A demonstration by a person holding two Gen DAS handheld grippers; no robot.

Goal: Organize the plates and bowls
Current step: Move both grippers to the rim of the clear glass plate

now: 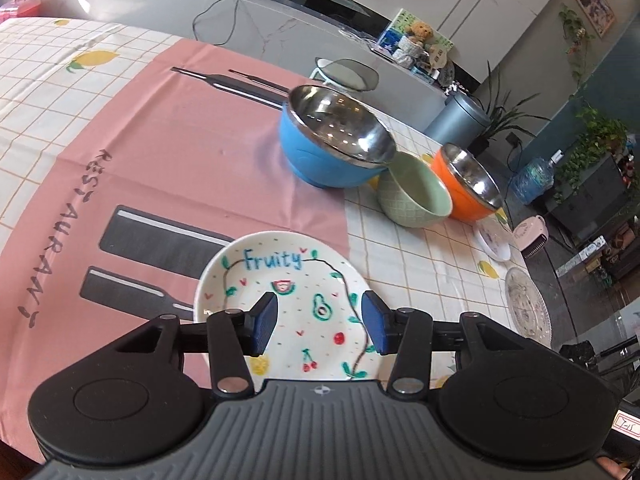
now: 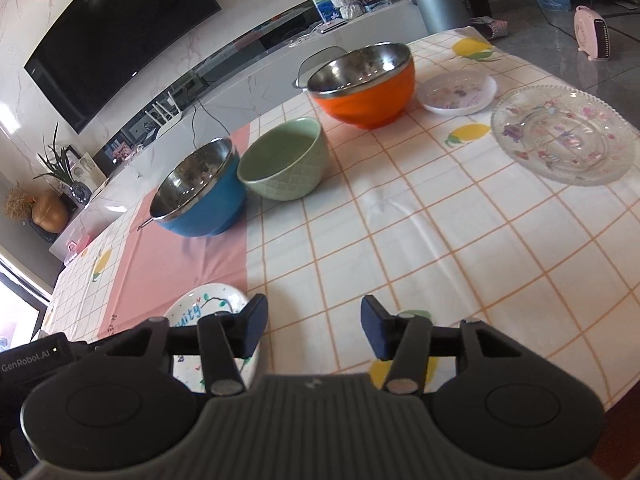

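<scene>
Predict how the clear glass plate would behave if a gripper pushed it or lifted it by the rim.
The glass plate looks rigid and probably fragile. Its glossy surface may slip between the pads. Lying flat and shallow on the tablecloth, it would likely slide rather than tip when pushed.

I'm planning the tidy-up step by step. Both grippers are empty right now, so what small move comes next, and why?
Probably lower the open left gripper onto the rim of the Fruity plate directly beneath it. The plate lies alone, apart from the white plate and glass plate, so it likely should join them.
</scene>
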